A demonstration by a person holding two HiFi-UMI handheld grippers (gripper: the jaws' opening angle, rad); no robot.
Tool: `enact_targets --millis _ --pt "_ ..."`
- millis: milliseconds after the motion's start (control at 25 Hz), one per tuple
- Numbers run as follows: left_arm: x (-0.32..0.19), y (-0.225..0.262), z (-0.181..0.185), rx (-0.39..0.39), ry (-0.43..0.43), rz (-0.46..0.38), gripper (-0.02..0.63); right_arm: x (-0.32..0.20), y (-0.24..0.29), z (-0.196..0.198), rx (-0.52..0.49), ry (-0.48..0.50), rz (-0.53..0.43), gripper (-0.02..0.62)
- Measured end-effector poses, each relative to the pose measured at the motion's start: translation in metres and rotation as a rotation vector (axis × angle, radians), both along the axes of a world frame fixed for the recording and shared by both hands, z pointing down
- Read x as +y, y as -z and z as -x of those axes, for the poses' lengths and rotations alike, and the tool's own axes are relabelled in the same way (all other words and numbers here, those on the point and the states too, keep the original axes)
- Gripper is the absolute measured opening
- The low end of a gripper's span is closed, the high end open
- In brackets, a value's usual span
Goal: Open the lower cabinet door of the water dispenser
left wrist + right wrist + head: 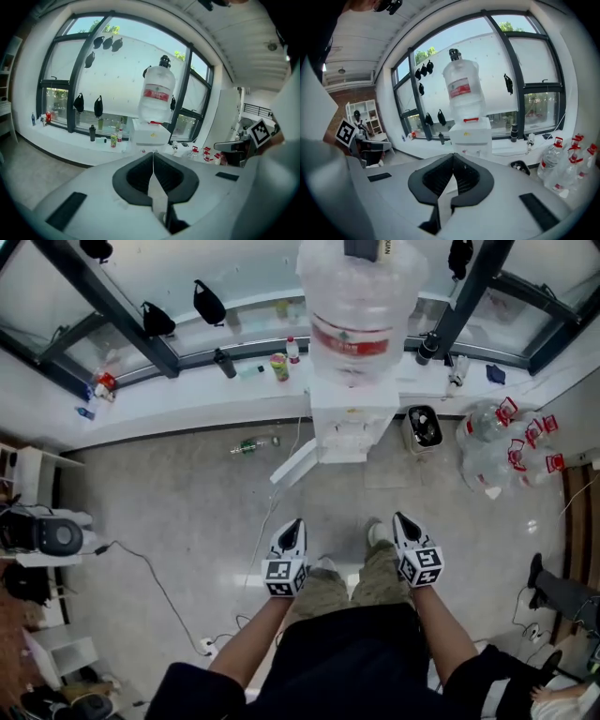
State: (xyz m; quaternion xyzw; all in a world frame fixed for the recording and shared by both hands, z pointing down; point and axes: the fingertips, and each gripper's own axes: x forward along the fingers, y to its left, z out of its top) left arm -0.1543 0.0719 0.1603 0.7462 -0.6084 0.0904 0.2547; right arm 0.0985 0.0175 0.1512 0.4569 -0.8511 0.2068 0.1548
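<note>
floor (pixel 169 493) shows beneath parallel left tongs (pixel 295 524), right tongs (pixel 400 518).

**Daylight through the glass, heavy bend at the rims**

The room is bright, lit by daylight pouring through the big windows (pixel 117 70). The white wall outside them glows close to blown out. In the head view the water bottle (pixel 361 306) catches that light and looks washed pale. The glossy floor (pixel 187 512) carries a soft sheen and only faint shadows. The 2 gripper views bow hard at the edges, with curved window frames and black corners. The left gripper view is cooler, bluish and a little soft. The shell of the left gripper (pixel 153 153), close to the lens, is smeared. The right gripper (pixel 452 155) shell is likewise out of focus, while the background behind it is fairly sharp.
</note>
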Motion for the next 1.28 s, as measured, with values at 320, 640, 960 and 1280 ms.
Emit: enact_targets --millis 320,640,960,1280 --pt "0.026 0.070 -0.006 -0.106 0.007 -0.112 0.006 0.028 0.076 -0.033 0.070 -0.035 -0.067 -0.002" --pt "0.021 0.134 -0.057 -0.110 0.010 -0.248 0.006 0.037 0.129 -0.089 -0.013 -0.008 -0.166 -0.002" --pt "0.057 0.154 -0.134 -0.133 0.072 -0.290 0.006 0.046 0.145 -0.172 -0.045 -0.027 -0.219 -0.002" --pt "0.091 0.155 -0.178 -0.186 0.074 -0.287 0.006 0.071 0.153 -0.211 -0.028 -0.013 -0.279 -0.002"
